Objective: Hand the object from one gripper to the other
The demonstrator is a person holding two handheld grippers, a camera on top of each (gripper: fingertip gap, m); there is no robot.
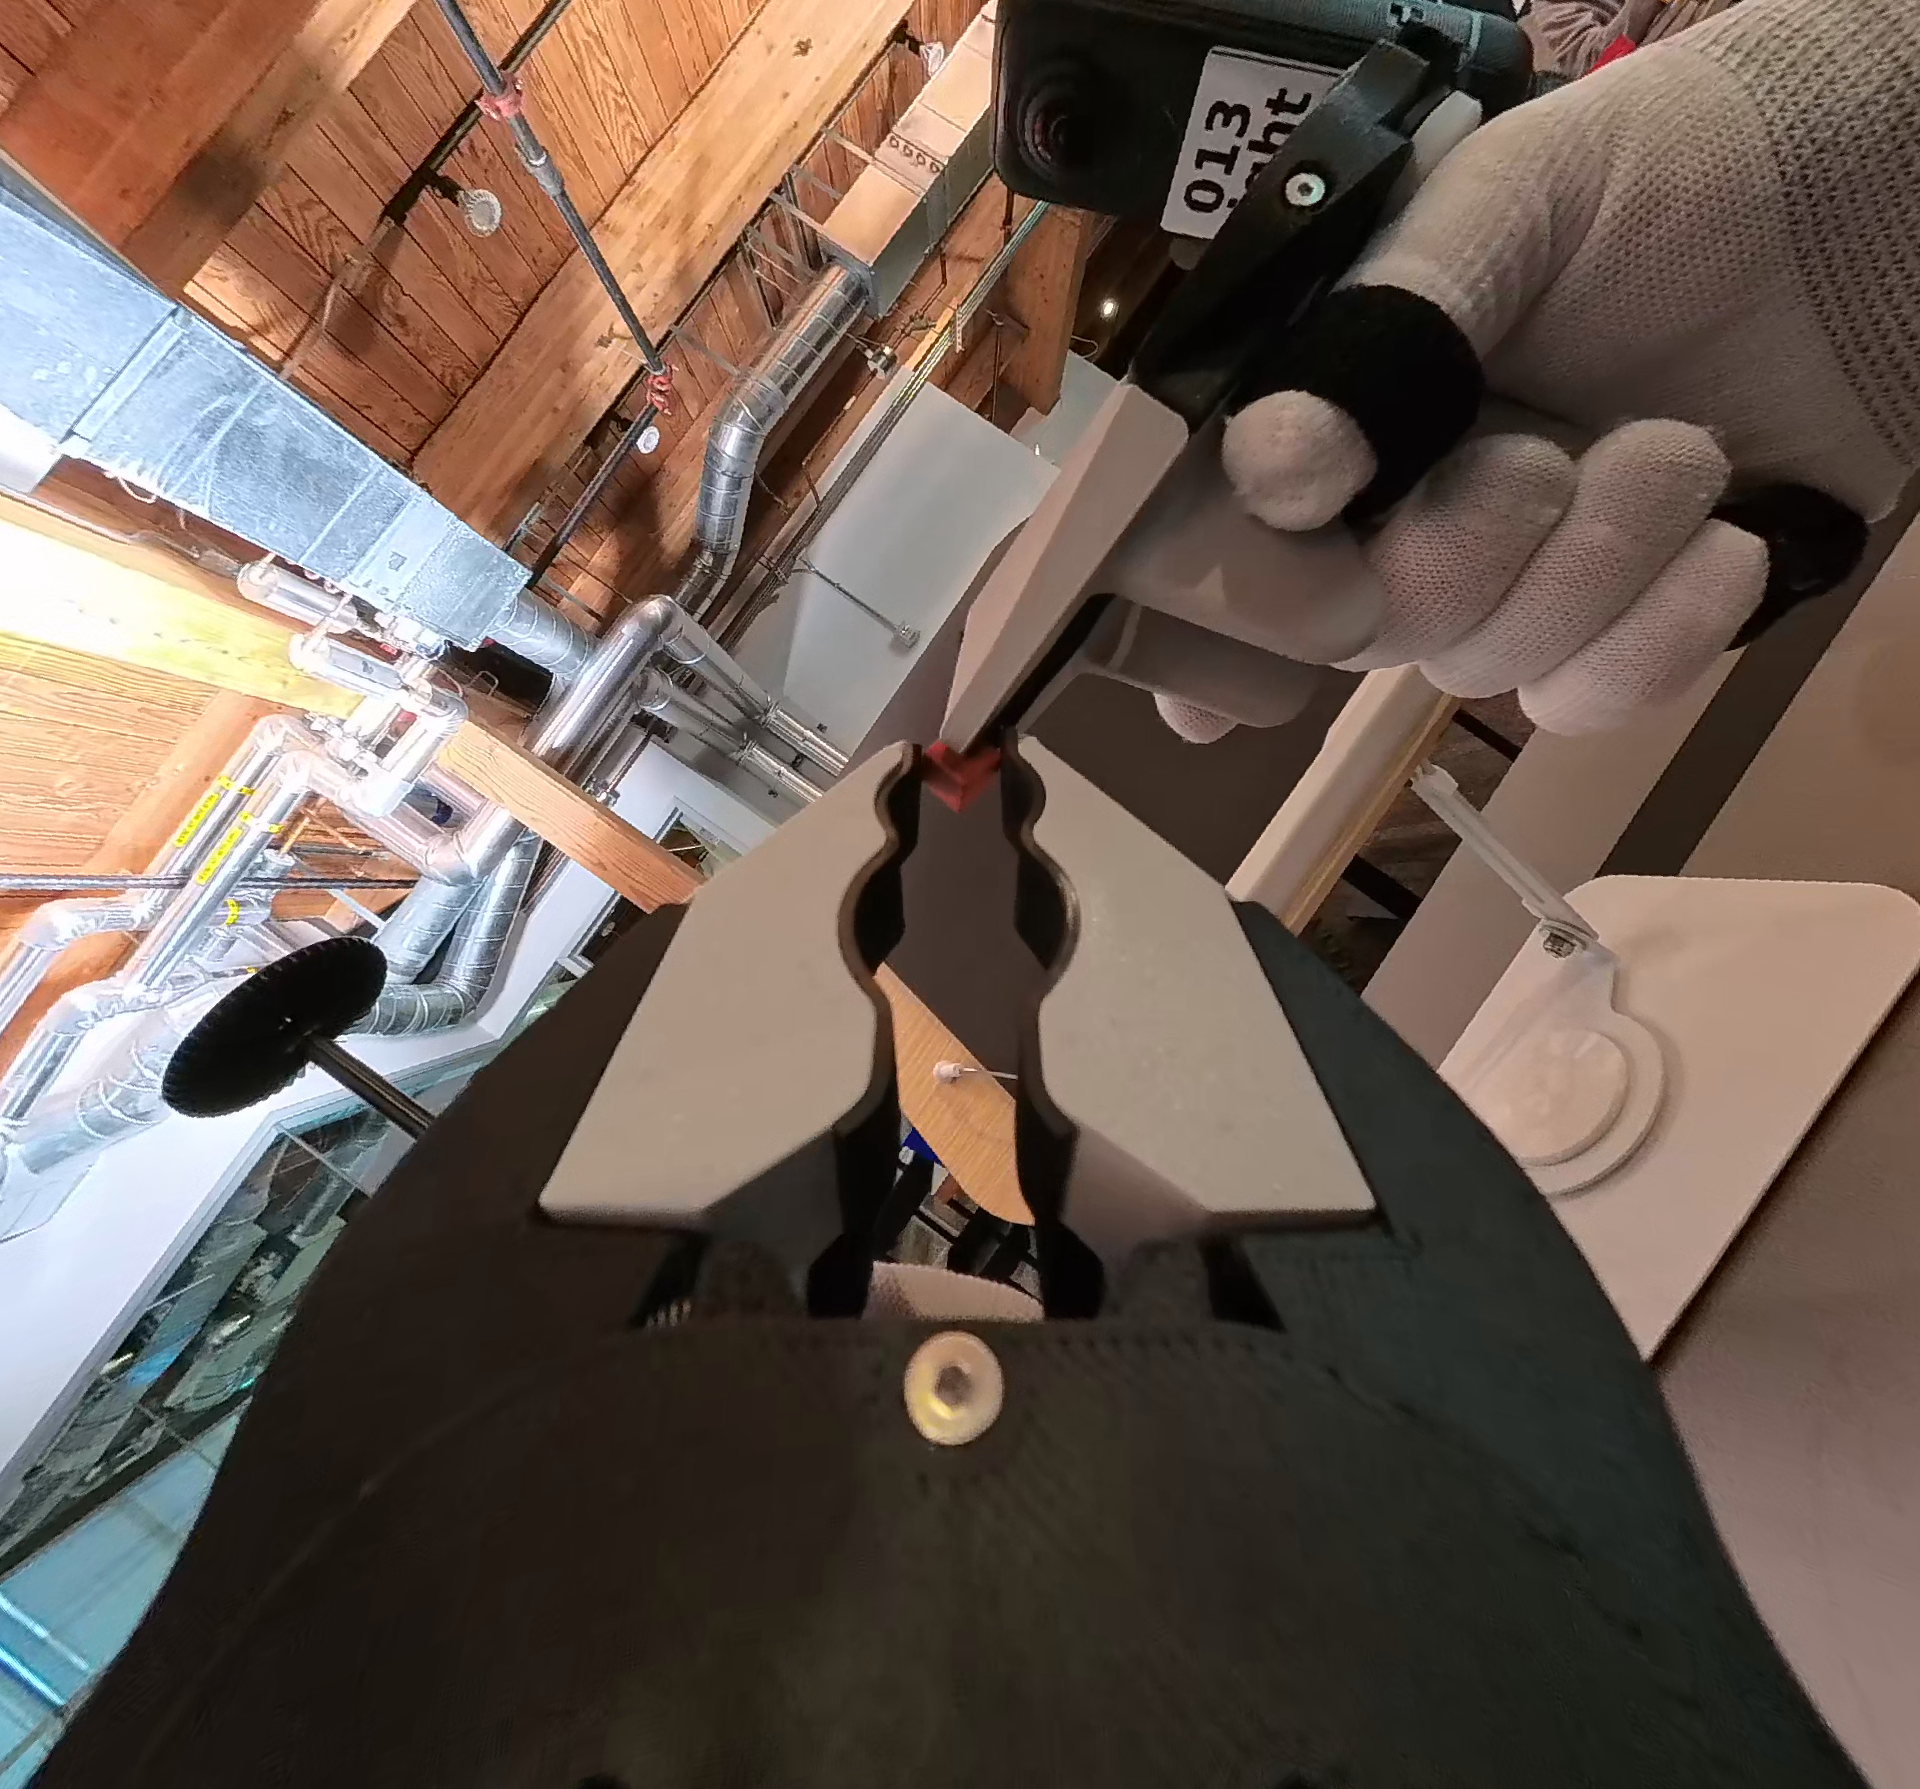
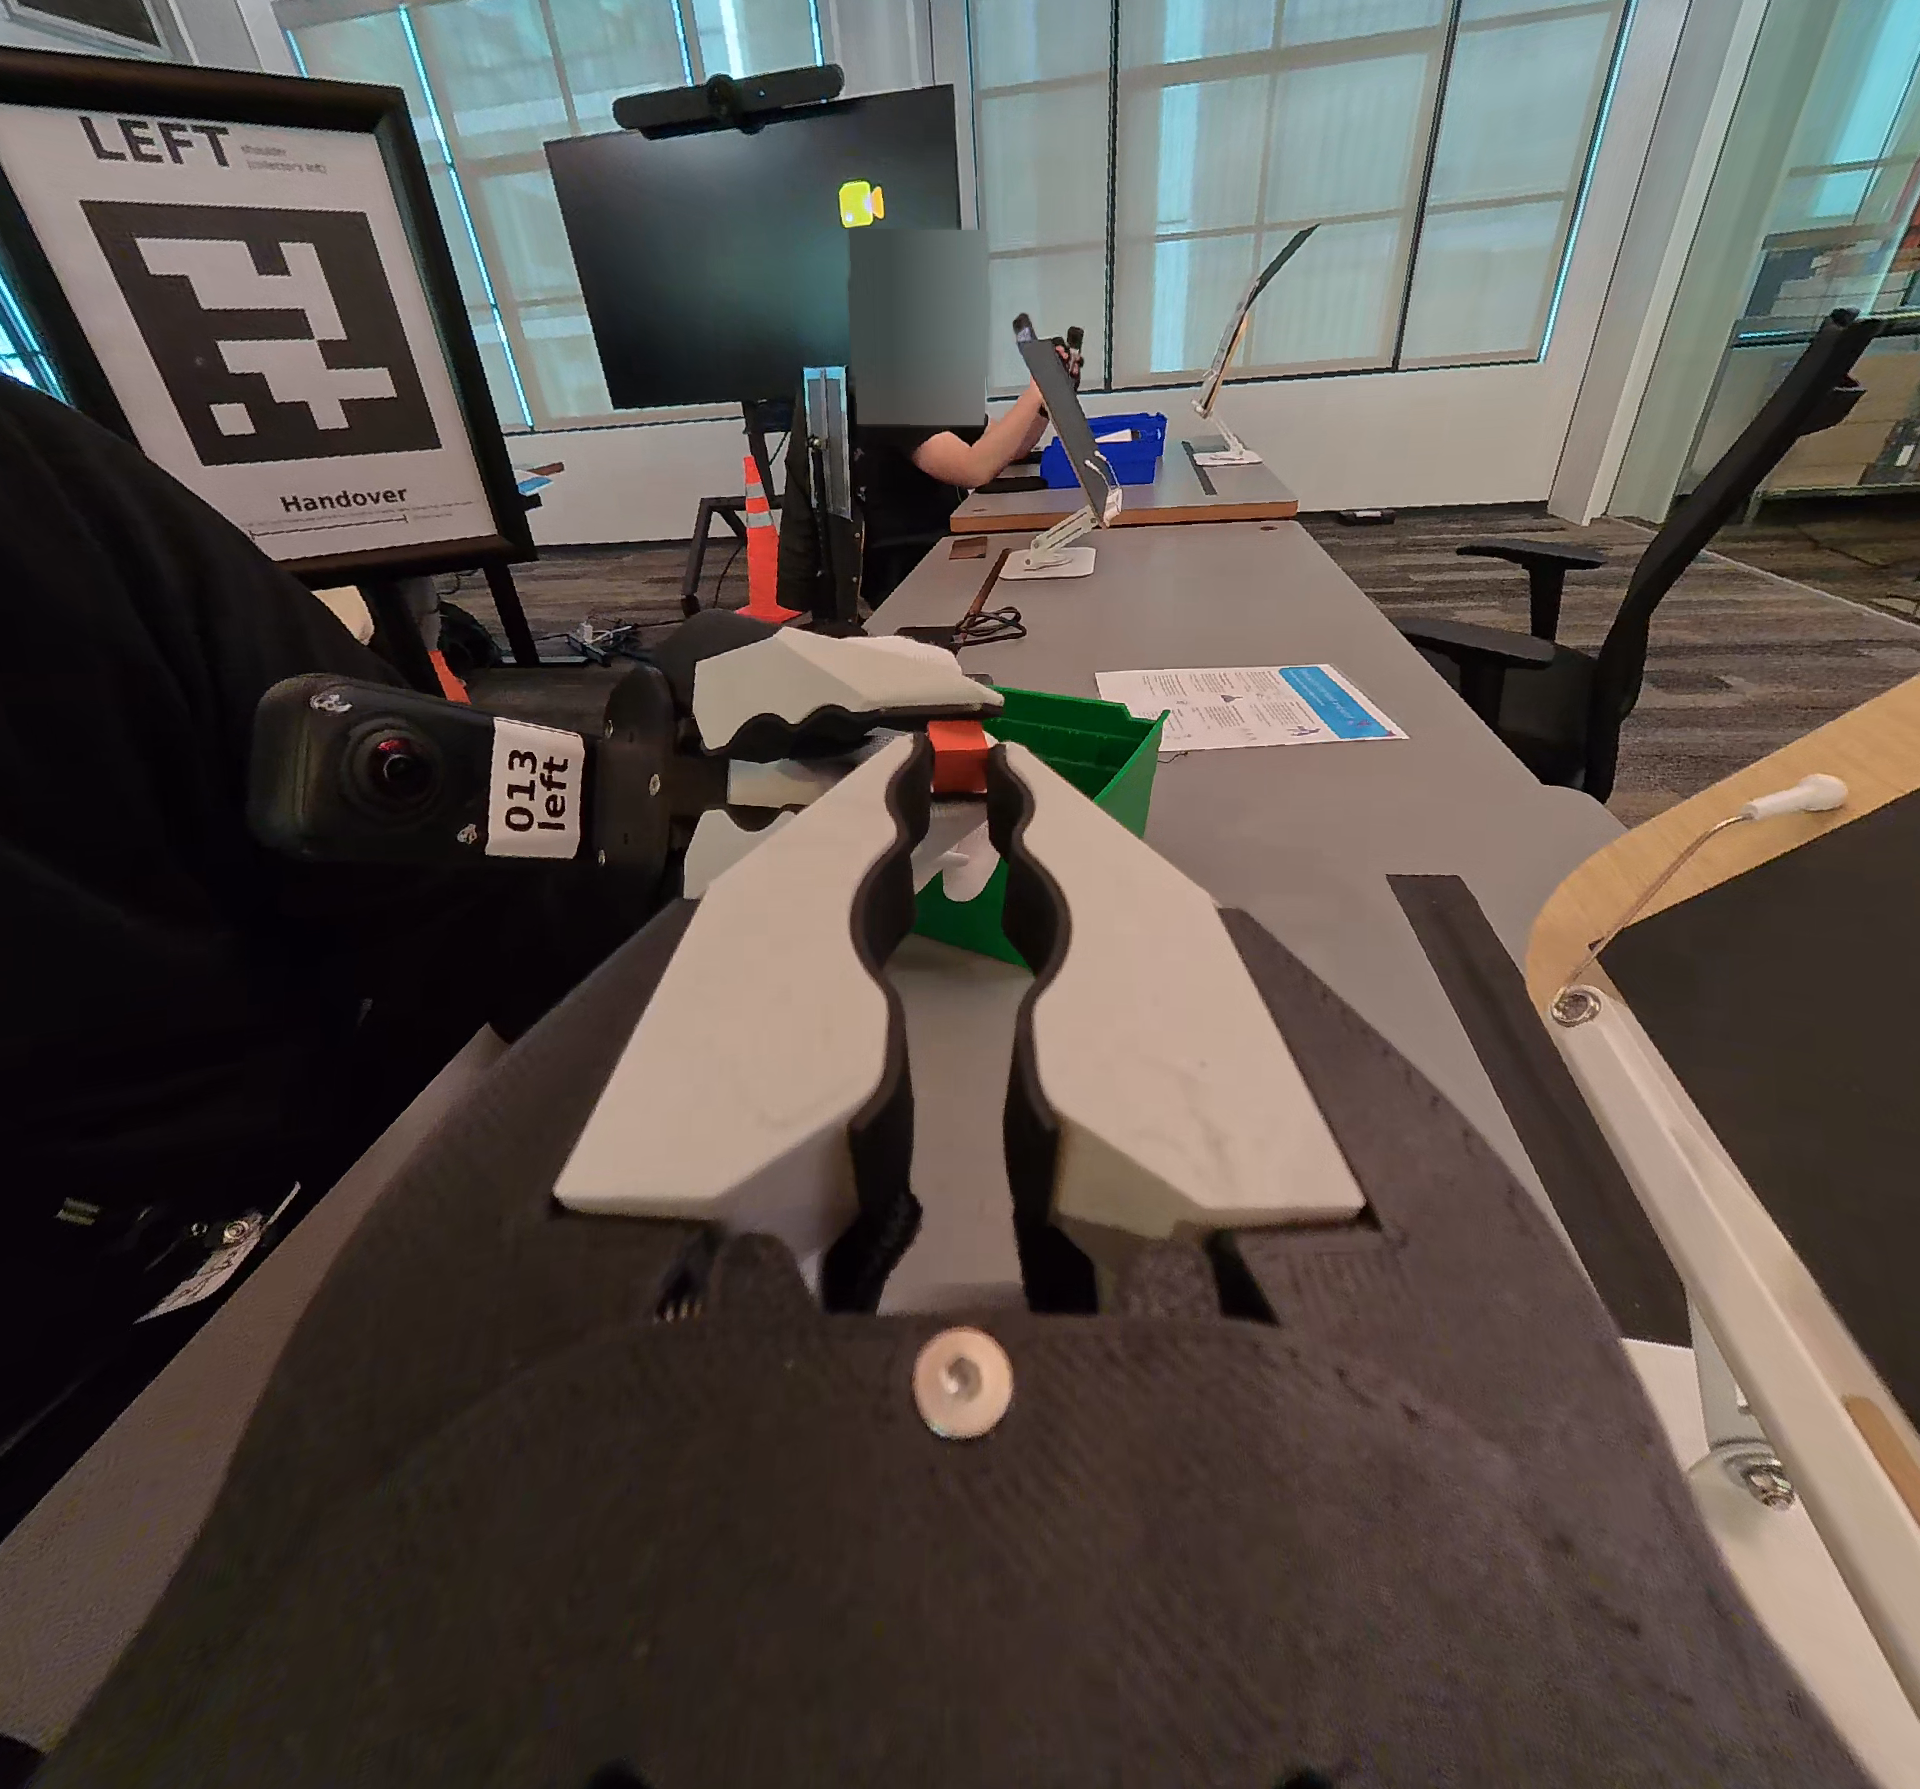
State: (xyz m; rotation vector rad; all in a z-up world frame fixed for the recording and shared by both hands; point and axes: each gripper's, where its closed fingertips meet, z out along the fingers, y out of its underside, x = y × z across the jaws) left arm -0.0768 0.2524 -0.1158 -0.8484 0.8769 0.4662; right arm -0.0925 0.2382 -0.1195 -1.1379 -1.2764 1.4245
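Observation:
A small red block (image 1: 954,783) is held in the air between both grippers. My left gripper (image 1: 961,768) has its two tips against the block's sides. My right gripper (image 1: 977,737) comes in from the upper right, held by a white-gloved hand (image 1: 1610,451), and its tips pinch the block's far end. In the right wrist view the right gripper (image 2: 956,765) is shut on the block (image 2: 956,752). There the left gripper reaches in from the left, its upper finger (image 2: 842,674) lying on the block's top. Its lower finger is mostly hidden.
A green bin (image 2: 1091,752) stands on the grey table (image 2: 1299,804) just beyond the grippers, with a printed sheet (image 2: 1247,700) behind it. A board on a white stand (image 2: 1766,1012) is at the right, an office chair (image 2: 1621,648) beyond. A framed marker sign (image 2: 239,316) stands at the left. The tips of both grippers are at nearly the same place.

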